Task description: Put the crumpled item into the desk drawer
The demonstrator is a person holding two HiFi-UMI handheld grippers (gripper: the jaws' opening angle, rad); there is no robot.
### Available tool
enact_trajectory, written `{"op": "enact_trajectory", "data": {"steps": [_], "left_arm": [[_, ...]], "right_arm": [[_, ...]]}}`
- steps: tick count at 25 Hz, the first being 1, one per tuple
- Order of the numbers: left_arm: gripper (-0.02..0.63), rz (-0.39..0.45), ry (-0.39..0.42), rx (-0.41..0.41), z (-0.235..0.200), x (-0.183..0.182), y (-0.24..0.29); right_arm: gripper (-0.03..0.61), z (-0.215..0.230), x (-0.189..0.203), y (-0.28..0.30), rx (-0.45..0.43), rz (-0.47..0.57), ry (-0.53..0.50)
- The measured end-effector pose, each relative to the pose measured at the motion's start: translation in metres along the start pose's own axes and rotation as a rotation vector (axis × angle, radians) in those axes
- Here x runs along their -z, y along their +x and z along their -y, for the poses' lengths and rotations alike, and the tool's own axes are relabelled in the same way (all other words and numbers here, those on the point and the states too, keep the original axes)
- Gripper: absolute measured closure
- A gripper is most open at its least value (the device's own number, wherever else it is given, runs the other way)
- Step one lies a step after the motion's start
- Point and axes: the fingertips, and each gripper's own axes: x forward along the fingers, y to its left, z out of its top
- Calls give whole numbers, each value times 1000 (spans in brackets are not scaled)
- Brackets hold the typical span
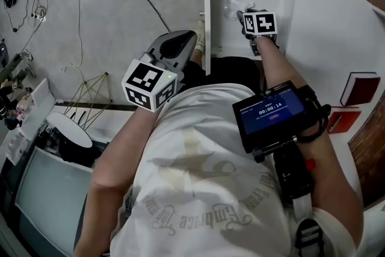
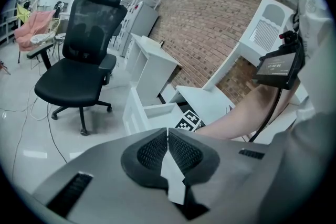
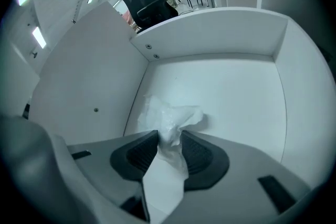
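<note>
Delivery step at the white bench: the person's right gripper reaches down inside the open desk drawer, pinching a crumpled white tissue between its dark ribbed pads. The tissue's loose, bunched end sticks out past the gripper's tips, close to the drawer wall at the left of the right gripper view and low over the bare floor; whether it touches that floor cannot be told. The left gripper, pads pressed together on nothing, hangs outside the drawer just beside its tall outer panel, apart from the tissue, with a black office chair on the floor beyond. By the look of it the carrying is done and only the letting-go remains. The next move calls for the right gripper's jaws to spread so the tissue drops clear of the pads, then a straight lift out that does not drag the light paper back up. After that, most likely, comes a push on the outer panel to close the drawer, a job for which the idle left gripper looks well placed
</note>
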Motion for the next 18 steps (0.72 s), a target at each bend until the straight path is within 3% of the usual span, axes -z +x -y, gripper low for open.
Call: {"op": "enact_trajectory", "data": {"steps": [3, 10, 18], "left_arm": [[586, -2, -10, -5, -1, 2, -2], [586, 2, -12, 0, 2, 5, -4], [586, 22, -32, -9, -7, 4, -13]], "right_arm": [[399, 3, 1, 0, 17, -6, -3], [397, 2, -2, 0, 55, -13, -18], [397, 2, -4, -14, 58, 47, 43]]}}
